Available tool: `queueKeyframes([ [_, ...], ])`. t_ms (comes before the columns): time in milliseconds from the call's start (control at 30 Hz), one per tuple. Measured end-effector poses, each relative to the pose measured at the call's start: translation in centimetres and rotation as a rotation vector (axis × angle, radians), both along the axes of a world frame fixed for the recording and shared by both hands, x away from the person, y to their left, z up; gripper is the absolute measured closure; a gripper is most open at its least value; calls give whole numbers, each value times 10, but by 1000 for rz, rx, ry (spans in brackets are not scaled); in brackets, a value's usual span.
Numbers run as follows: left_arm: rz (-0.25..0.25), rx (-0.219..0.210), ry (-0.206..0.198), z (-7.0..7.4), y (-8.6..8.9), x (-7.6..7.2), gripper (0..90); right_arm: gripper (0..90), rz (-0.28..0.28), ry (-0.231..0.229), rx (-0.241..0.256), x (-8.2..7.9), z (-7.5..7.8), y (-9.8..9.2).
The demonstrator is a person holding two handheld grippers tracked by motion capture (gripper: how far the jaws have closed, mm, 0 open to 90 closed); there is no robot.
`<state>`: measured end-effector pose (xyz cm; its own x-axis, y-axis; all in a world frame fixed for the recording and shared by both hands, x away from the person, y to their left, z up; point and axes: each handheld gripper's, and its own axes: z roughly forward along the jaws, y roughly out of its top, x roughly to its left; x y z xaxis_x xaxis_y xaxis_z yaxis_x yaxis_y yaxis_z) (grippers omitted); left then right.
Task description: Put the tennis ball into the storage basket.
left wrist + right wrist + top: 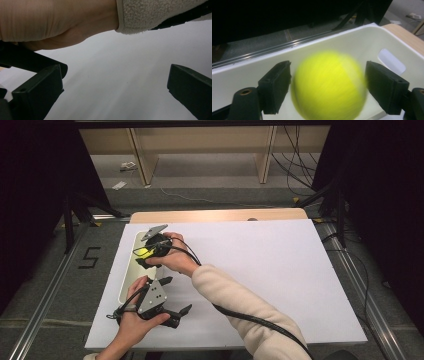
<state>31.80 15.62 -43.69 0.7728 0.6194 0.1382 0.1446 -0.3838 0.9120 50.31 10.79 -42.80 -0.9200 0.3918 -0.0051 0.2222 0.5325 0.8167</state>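
A yellow tennis ball (328, 86) sits blurred between the jaws of my right gripper (328, 90), while the jaws themselves look sharp. They stand apart, with a thin gap on the right side of the ball. Behind it is the inside of a white bin (352, 42). From above, the right gripper (145, 257) hangs over the bin (126, 277) at the table's left, and the ball (143, 252) shows as a yellow spot. My left gripper (176, 295) lies low near the front edge, its jaws wide apart over bare white board (115, 87).
The white board (260, 270) covers the table and stretches free to the right. A cream sleeve (155, 15) and a hand pass just above the left gripper. Black cables trail toward the front edge.
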Motion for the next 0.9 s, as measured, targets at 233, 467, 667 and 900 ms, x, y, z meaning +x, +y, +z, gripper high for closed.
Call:
queueKeyframes([
  [233,0,1,0,0,0,0,0,154,-31,-23,-16,1,6,-1],
  [467,0,1,0,0,0,0,0,152,-32,-32,2,0,10,-5],
  [667,-1,2,-1,0,0,0,0,153,-43,-38,11,1,14,-16],
  [900,1,0,2,0,0,0,0,154,-64,-36,30,1,18,-35],
])
